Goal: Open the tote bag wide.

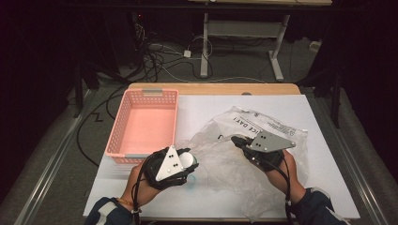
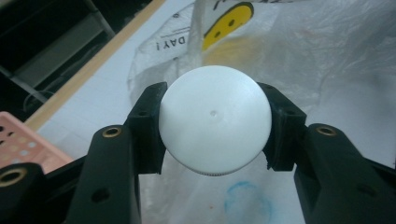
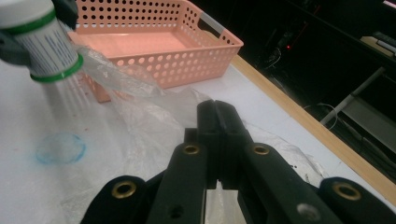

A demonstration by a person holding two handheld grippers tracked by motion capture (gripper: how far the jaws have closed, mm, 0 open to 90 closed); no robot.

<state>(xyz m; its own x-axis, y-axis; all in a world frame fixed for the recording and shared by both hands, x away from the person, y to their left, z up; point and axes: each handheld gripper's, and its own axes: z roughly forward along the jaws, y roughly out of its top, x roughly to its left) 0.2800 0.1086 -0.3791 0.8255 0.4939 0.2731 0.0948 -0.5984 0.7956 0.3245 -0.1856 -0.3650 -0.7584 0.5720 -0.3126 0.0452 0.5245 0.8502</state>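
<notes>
Lower left of the high view, a white bottle (image 1: 187, 159) is clamped in the left gripper (image 1: 190, 161), the right gripper (image 1: 240, 142) pinched shut on the plastic bag (image 1: 263, 129); next it gets carried into the pink basket (image 1: 123, 140)

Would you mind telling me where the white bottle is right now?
The white bottle is clamped in the left gripper, above the table's near left, just in front of the pink basket and left of the clear plastic bag.

The pink basket (image 1: 143, 123) blocks the table's left side; the crumpled plastic bag (image 1: 244, 140) covers the middle; bare white tabletop (image 1: 328, 140) stays passable at right.
</notes>
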